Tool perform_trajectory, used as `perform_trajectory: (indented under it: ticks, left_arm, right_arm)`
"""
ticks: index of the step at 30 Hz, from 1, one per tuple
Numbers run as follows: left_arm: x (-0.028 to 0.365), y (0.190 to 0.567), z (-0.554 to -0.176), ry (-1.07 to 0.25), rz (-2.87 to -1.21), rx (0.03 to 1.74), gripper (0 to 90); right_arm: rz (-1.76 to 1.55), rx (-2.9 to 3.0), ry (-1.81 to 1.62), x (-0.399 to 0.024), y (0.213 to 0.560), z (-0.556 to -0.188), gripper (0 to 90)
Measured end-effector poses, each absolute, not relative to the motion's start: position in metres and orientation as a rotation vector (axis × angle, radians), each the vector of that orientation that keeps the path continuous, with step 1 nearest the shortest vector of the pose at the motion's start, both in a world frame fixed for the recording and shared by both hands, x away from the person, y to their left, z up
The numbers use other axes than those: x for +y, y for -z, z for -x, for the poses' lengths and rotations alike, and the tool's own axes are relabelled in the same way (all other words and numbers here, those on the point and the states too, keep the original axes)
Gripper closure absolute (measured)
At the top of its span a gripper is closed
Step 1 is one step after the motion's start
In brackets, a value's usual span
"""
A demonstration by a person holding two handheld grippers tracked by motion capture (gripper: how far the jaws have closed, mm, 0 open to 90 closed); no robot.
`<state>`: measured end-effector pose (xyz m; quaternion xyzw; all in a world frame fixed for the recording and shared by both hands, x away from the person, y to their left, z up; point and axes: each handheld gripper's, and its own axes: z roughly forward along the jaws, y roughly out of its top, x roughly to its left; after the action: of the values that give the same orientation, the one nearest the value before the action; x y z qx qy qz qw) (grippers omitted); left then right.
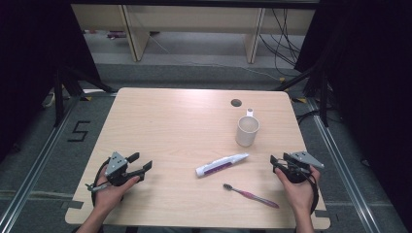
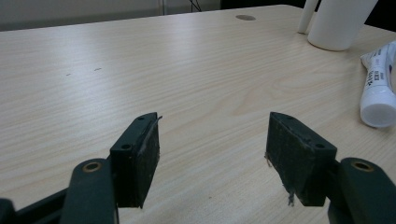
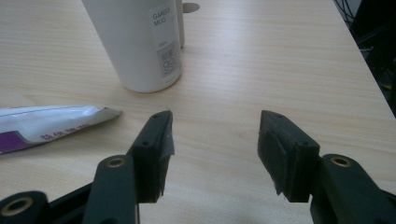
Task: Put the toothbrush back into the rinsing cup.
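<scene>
A white cup [image 1: 247,130] with a handle stands upright on the right half of the wooden table [image 1: 170,126]. A white and purple toothpaste tube [image 1: 221,164] lies in front of it, cap end toward the left. Nearer the front edge lies a pink toothbrush [image 1: 250,195]. My left gripper [image 1: 141,162] rests low at the table's front left, open, nothing between its jaws. My right gripper [image 1: 277,160] sits at the front right, open and empty too. The cup [image 3: 137,42] and the tube's crimped end [image 3: 51,125] lie ahead of the right gripper [image 3: 215,140]. The left gripper [image 2: 212,144] faces bare wood, with the tube's cap [image 2: 379,100] and the cup [image 2: 338,23] off to its right.
A round cable hole [image 1: 236,103] is in the table near its far edge. Beyond the table are wooden furniture legs and cables on the floor. Black curtains hang at both sides. A "5" is marked on the floor at the left.
</scene>
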<state>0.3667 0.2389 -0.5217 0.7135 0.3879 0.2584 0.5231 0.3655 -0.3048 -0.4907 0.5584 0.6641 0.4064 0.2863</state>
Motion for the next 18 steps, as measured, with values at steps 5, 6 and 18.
perform_trajectory:
  ticks: [5,6,18]
  left_arm:
    - [0.239,0.522,-0.367,-0.618,-1.706,0.934,34.5]
    - [0.239,0.522,-0.366,-0.617,-1.702,0.936,34.5]
    - [0.236,0.522,-0.364,-0.621,-1.719,0.915,33.7]
  right_arm:
    - [-1.488,1.805,-1.065,-0.309,0.49,-0.368,47.4]
    - [-1.488,1.814,-1.07,-0.31,0.488,-0.367,48.2]
    - [-1.523,1.938,-0.932,-0.311,0.475,-0.371,49.2]
